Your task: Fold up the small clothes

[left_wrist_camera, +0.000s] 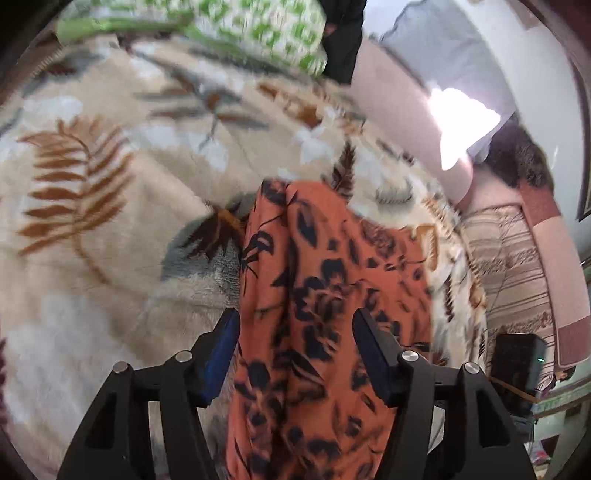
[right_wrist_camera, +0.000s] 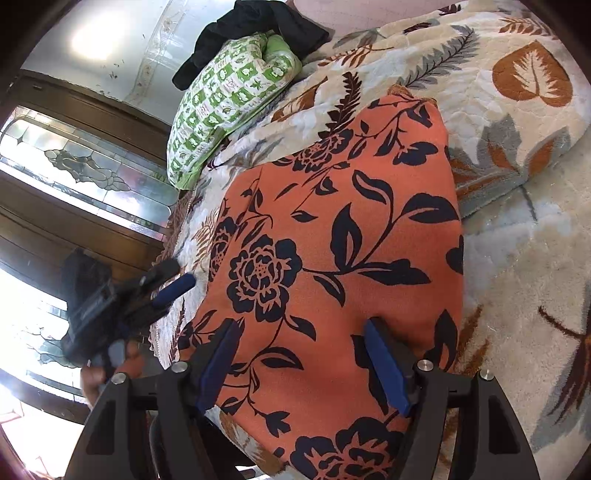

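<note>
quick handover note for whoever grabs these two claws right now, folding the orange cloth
Left claw: open, orange cloth draped between its fingers, not pinched.
Right claw: open, hovering over the cloth, nothing held.
The cloth lies spread on the leaf-print blanket; a green pillow with a black garment on top sits at the far end.
Done: cloth laid out; fold count unclear.
Left: grip an edge, fold it over, smooth it.

Both wrist views angled down, close over shared orange cloth [left_wrist_camera: 325, 295], blanket [right_wrist_camera: 517, 240]
</note>
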A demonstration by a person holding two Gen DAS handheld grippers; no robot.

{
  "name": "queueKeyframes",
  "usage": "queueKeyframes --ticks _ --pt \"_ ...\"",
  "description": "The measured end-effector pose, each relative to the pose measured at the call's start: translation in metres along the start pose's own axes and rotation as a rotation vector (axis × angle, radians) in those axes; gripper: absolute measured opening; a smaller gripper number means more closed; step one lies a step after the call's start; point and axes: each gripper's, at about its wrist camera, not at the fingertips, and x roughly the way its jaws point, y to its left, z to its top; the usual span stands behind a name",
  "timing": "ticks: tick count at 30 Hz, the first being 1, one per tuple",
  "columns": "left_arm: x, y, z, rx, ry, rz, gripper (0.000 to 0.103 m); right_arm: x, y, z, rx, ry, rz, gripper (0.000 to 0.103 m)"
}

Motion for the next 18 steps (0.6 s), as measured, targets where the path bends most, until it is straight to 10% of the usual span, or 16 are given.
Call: queueKeyframes --ticks 2,3,5,18 --pt "0.019 0.017 0.005 -0.057 0.022 -0.027 0.059 0.000 -0.001 0.000 -0.002 0.002 0.005 0.074" --pt "0.021 0.024 0.004 -0.076 0.030 -0.073 0.028 -0.001 -0.001 0.000 -0.003 0.001 0.009 0.074" --pt "0.017 0.023 0.002 -0.073 0.029 -0.091 0.023 -0.001 -0.002 0.000 -0.008 0.004 0.019 0.074" --pt "0.006 0.007 0.025 0.033 -0.041 -0.054 0.050 -0.002 -0.005 0.002 -0.013 0.017 0.032 0.074"
